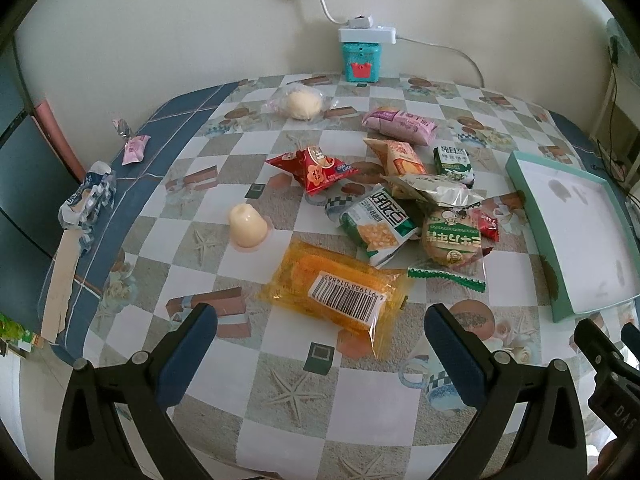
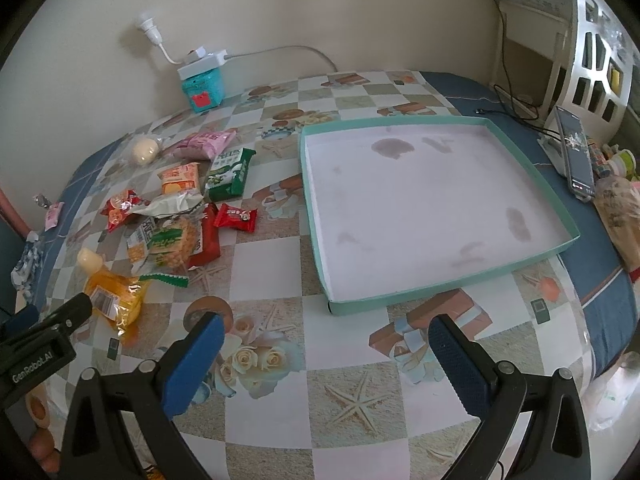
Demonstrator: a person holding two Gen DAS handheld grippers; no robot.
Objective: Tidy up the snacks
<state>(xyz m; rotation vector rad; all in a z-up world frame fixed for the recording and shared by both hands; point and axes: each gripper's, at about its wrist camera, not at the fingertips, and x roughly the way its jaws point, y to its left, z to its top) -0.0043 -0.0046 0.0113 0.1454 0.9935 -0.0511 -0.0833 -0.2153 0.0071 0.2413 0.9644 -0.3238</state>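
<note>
Left gripper [image 1: 320,344] hovers over the table [image 1: 280,420], fingers spread wide, nothing between them. Just ahead lies the orange snack pack [image 1: 336,288], barcode up. Beyond it a pale jelly cup [image 1: 248,226], a green cracker pack [image 1: 376,226] and a round biscuit pack [image 1: 450,240], then a red pouch [image 1: 316,170], a pink pack [image 1: 400,125] and a wrapped bun [image 1: 302,105] farther back. Right gripper [image 2: 326,354] also spread wide, holding nothing, above bare tablecloth. Ahead of it sits the shallow teal tray [image 2: 440,294], no snacks inside. Teal tin [image 2: 202,90] stands by the wall.
</note>
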